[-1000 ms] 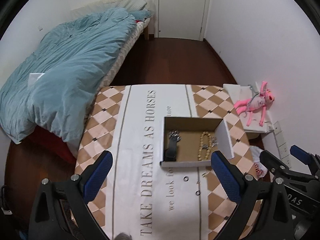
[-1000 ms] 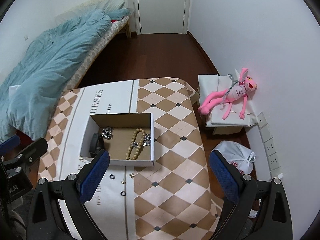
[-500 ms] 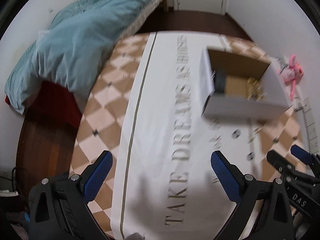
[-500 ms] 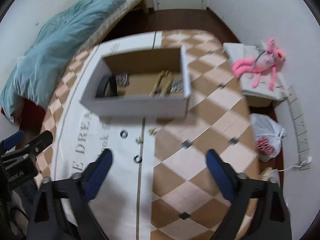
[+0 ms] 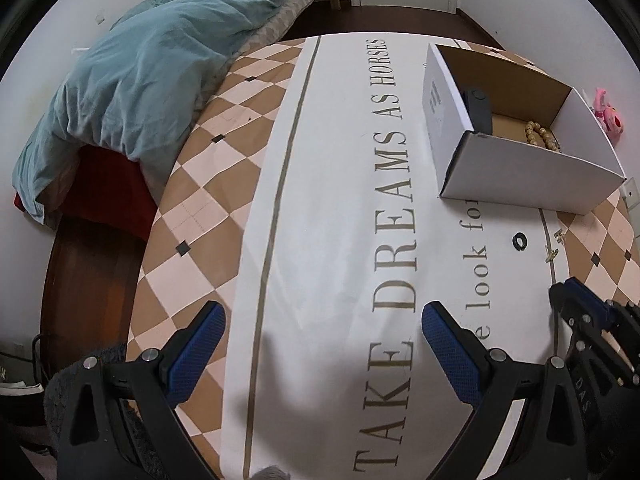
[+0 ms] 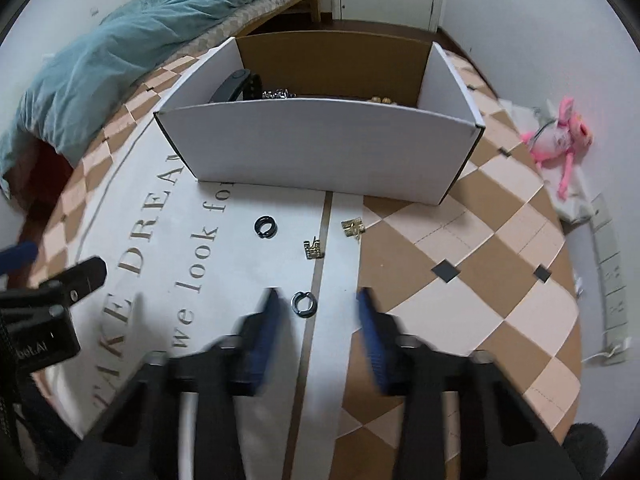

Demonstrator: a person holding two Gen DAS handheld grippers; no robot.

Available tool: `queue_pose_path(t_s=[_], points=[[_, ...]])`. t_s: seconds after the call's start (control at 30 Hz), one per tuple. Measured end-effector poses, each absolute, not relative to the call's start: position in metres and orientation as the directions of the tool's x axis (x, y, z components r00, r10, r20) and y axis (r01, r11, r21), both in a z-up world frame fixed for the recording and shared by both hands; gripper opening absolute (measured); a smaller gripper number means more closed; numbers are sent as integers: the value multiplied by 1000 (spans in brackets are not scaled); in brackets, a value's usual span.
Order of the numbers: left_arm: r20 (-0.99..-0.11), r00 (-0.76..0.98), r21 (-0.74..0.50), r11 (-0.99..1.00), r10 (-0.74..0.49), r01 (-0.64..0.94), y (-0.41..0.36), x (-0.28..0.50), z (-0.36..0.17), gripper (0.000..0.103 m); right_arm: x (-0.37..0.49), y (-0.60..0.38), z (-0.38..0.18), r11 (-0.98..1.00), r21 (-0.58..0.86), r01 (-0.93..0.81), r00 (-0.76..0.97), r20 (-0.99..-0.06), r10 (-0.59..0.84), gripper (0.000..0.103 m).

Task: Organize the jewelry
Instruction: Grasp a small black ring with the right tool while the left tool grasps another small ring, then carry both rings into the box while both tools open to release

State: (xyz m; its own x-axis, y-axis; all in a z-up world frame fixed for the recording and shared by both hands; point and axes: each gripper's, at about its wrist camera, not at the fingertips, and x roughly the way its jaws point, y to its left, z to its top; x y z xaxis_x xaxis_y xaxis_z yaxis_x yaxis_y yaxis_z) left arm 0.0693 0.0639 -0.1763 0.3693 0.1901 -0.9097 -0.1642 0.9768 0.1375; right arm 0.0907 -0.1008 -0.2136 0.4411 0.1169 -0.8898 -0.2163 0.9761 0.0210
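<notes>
So the box (image 6: 320,148) sits toward the far side of the surface (image 5: 328,220), and it already has some stuff in it: a dark band (image 5: 478,110), a string of wooden beads (image 5: 540,136), and something silvery and chain-like (image 6: 278,94) that just peeks over the front wall in the right wrist view, can't make out exactly what. What's left is still loose on the cloth in front of the box: one dark ring (image 6: 265,227) closer to the box, a second dark ring (image 6: 304,304) nearer the camera, and two small gold pieces (image 6: 313,249) (image 6: 353,227) that look like earrings or clasps, too small to say for sure. So I'd call it roughly half done, four little bits to go. The right tool (image 6: 316,308) is low over the surface with its jaws partly open, not gripping anything, and that nearer ring lies between the blue fingertips (image 6: 268,312), closer to the left one. Looks to me like it's lined up to pinch that ring next, though the fingers are motion-blurred so I wouldn't swear to contact. The left tool (image 5: 320,340) hangs wide open and empty over the printed lettering, well apart from all the jewelry.
</notes>
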Motion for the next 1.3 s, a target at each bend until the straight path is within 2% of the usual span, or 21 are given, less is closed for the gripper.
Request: queue_pose_path(t_s=[0.13, 0.27, 0.47, 0.53, 0.6, 0.77, 0.93, 1.1, 1.3], points=[[-906, 389, 120, 983, 165, -135, 51, 78, -176, 100, 90, -113, -209, 979, 75, -189, 439, -885, 153, 13], [-903, 420, 56, 995, 88, -88, 25, 90, -176, 100, 94, -144, -200, 985, 139, -100, 447, -878, 169, 13], [-901, 433, 47, 999, 31, 26, -14, 109, -187, 99, 104, -185, -192, 988, 154, -10, 467, -873, 141, 13], [-901, 434, 50, 997, 22, 54, -21, 112, -191, 83, 106, -194, -194, 987, 158, 9, 467, -874, 136, 13], [-906, 423, 42, 996, 4, 81, -29, 115, -195, 76, 107, -197, -195, 987, 161, 21, 464, -876, 133, 13], [-906, 422, 34, 992, -20, 119, -39, 121, -200, 72, 107, -201, -203, 984, 173, 40, 456, -880, 136, 13], [-901, 429, -1, 988, -68, 154, -47, 123, -197, 35, 108, -205, -204, 983, 178, 53, 457, -879, 135, 13], [-897, 434, -10, 985, -85, 174, -52, 125, -196, 10, 108, -207, -202, 982, 179, 62, 461, -878, 131, 13], [-894, 436, -36, 985, -106, 167, -47, 122, -192, 10, 106, -207, -185, 978, 200, 53, 488, -860, 149, 13]])
